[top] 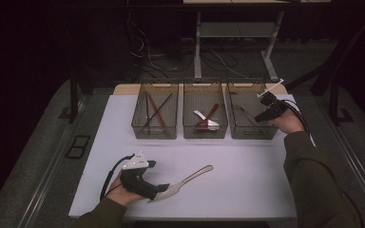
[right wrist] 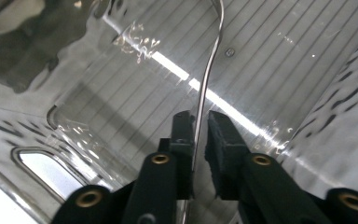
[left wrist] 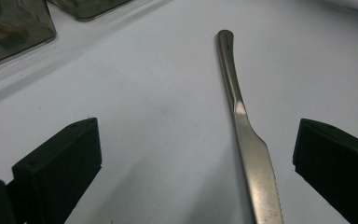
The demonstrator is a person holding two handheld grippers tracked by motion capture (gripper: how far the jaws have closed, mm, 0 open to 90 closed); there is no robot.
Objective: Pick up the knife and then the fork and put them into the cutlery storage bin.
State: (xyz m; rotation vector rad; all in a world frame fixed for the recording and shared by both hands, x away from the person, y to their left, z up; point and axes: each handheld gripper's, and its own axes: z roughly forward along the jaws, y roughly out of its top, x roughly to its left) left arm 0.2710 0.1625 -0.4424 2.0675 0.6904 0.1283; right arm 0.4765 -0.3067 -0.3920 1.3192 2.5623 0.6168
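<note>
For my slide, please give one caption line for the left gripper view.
Open left gripper straddling the serrated blade of a silver metal table knife lying on the white table.

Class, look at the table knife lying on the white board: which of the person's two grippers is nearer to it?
Left. The left gripper has its open jaws on either side of the knife blade; the right gripper is far off at the right-hand bin.

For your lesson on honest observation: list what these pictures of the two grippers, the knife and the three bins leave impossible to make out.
- Knife: blade tip cut off by the bottom edge, left gripper view.
- Metal utensil between the right gripper jaws: its head cut off by the top edge, right gripper view; what kind, unclear.
- Right bin: contents too dim and small, high view.
- Left gripper: jaws too dark to separate, high view.
</note>
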